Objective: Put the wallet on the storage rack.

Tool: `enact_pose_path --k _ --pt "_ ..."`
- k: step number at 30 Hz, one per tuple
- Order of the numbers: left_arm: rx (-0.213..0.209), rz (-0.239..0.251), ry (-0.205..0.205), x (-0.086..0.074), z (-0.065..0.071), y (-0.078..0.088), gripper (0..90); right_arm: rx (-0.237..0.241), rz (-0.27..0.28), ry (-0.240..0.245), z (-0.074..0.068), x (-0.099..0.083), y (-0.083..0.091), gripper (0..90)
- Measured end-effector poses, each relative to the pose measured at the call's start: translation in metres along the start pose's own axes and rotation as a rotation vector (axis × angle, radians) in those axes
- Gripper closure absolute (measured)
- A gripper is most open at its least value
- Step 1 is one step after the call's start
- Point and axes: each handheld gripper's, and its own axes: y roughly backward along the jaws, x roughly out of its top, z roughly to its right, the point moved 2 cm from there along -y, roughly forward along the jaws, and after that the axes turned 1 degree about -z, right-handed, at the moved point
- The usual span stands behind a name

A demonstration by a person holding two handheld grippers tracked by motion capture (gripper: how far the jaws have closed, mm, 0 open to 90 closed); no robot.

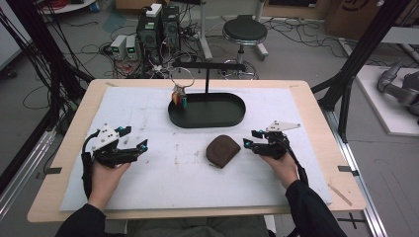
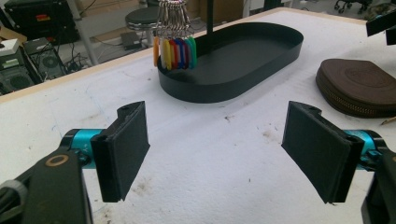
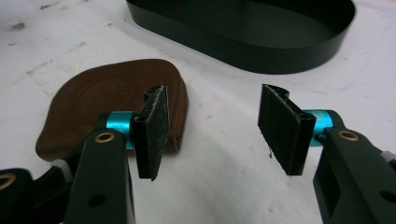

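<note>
My left gripper (image 1: 134, 138) hovers over the left part of the white mat (image 1: 148, 187), its jaws spread wide with nothing between them. In the left gripper view the two black pads (image 2: 123, 149) stand far apart above the stained mat surface.

Ahead of me, near the far middle of the mat, sits the black oval tray (image 1: 232, 120). A thin black stand (image 1: 207, 69) rises from it, and a bunch of coloured key tags (image 2: 175, 52) hangs on metal rings at the tray's left end, just over its rim.

Closer to me, right of centre, the brown zip pouch (image 1: 223, 150) lies flat on the mat, apart from the tray.

My right gripper (image 1: 249, 139) rests just right of the pouch, jaws released and empty; in the right gripper view its left pad (image 3: 154, 130) overlaps the pouch's edge, though I cannot tell if it touches.
</note>
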Motion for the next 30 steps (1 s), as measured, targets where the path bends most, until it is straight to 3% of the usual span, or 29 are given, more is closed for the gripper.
enact_pose_path --k 6,17,25,27,30 --pt "-0.002 -0.001 0.002 0.0 0.002 0.001 22.4 0.007 -0.01 -0.011 -0.008 0.005 -0.013 50.4" --pt "-0.014 -0.015 -0.001 -0.002 0.003 0.001 22.5 0.013 -0.074 -0.024 -0.007 0.005 -0.027 56.5" --pt "-0.025 -0.027 -0.013 -0.002 0.006 -0.002 22.6 0.092 -0.092 -0.114 -0.001 0.001 -0.031 53.8" --pt "-0.024 -0.027 -0.017 -0.002 0.006 -0.002 22.6 0.122 -0.097 -0.125 0.0 0.001 -0.031 53.5" --pt "-0.026 -0.028 -0.016 -0.002 0.007 -0.003 22.7 0.131 -0.106 -0.119 -0.002 0.001 -0.032 57.8"
